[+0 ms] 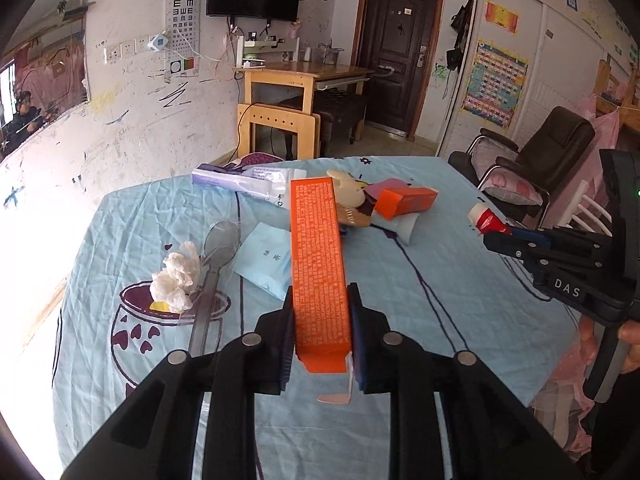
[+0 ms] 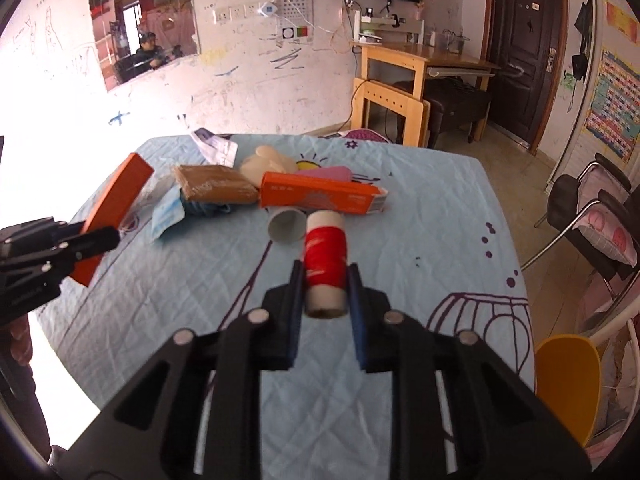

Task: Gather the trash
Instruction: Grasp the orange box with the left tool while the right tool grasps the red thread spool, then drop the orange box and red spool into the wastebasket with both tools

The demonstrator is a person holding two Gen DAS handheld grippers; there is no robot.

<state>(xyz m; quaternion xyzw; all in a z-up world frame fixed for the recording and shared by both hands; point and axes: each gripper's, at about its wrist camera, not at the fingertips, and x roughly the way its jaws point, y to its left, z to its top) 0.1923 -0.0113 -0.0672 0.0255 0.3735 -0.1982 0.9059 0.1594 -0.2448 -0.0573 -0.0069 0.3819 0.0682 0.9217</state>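
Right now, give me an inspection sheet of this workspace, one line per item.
Surface: table under a wrinkled blue printed cloth.
Job's things: orange box; red spool; second orange box, paper cup, tissue lying on the cloth.
Clutter: spoon, blue packet, brown pack.
Grippers: left gripper shut on orange box; right gripper shut on red spool.
Cables: loose wires on the far wall.
Surroundings: desk, door, chair.

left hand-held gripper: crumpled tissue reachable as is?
Probably not yet. The left hand-held gripper is shut on the orange box, so its jaws are occupied; the crumpled tissue itself lies uncovered beside the spoon.
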